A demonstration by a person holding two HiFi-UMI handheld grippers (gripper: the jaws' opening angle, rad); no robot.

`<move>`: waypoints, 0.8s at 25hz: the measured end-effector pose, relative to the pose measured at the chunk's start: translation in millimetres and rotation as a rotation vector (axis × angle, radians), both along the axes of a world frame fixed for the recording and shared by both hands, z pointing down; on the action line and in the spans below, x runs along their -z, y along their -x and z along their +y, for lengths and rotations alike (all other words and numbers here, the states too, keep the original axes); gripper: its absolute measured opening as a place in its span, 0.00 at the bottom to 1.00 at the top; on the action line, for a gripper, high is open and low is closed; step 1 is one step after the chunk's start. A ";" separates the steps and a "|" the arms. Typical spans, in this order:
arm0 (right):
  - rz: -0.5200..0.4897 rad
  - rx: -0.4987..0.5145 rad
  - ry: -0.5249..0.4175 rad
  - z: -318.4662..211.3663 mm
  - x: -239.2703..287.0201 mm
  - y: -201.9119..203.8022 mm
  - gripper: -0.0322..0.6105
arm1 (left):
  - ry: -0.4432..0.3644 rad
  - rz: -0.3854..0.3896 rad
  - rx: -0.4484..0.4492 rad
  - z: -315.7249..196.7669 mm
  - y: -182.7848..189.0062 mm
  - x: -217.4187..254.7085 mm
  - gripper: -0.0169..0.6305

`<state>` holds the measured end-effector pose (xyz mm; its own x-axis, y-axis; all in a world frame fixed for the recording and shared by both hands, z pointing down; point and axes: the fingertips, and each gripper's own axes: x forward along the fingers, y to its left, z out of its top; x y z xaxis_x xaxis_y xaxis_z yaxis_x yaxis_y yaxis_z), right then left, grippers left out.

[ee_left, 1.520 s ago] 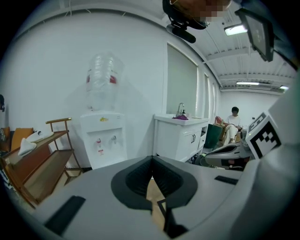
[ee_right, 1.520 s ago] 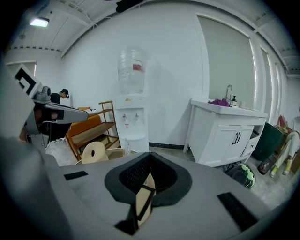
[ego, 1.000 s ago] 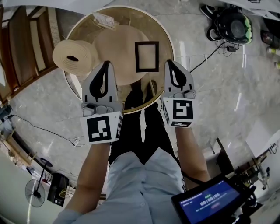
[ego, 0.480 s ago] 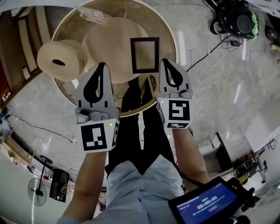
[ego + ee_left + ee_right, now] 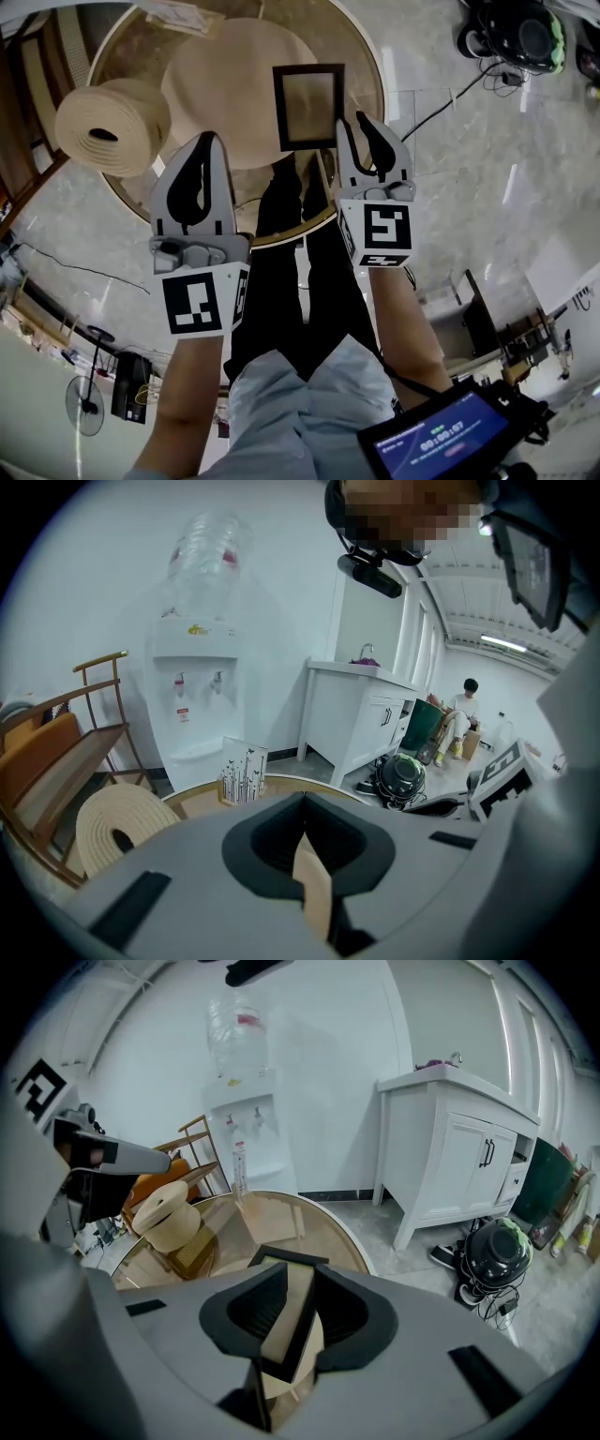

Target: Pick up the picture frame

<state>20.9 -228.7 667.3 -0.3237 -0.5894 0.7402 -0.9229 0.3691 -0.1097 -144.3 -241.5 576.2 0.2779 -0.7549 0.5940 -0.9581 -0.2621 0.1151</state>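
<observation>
A dark picture frame lies flat on a round beige mat on a round glass table. My right gripper hovers at the frame's near right corner, and its jaws are opening. In the right gripper view the frame shows through the gap of that gripper, and the pads do not press on it. My left gripper is shut and holds nothing, left of the frame over the mat's near edge. In the left gripper view its tips meet.
A thick beige roll sits at the table's left edge. A small card stand is at the far rim. A water dispenser, a wooden chair and a white cabinet stand beyond. Cables and a dark device lie on the floor.
Both grippers have come down toward the table and nearer the frame. The right gripper's jaws, shut before, now stand apart. The left gripper stays shut.
</observation>
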 end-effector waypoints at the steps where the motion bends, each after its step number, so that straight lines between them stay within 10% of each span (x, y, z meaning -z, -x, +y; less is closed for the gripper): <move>1: 0.000 -0.001 0.005 0.3 -4.3 -0.7 0.22 | 0.004 0.005 -0.001 0.2 -1.0 -2.2 0.04; 20: 0.021 -0.025 0.069 9.9 -62.6 -2.2 0.25 | 0.042 0.028 0.005 6.6 4.7 -34.9 0.04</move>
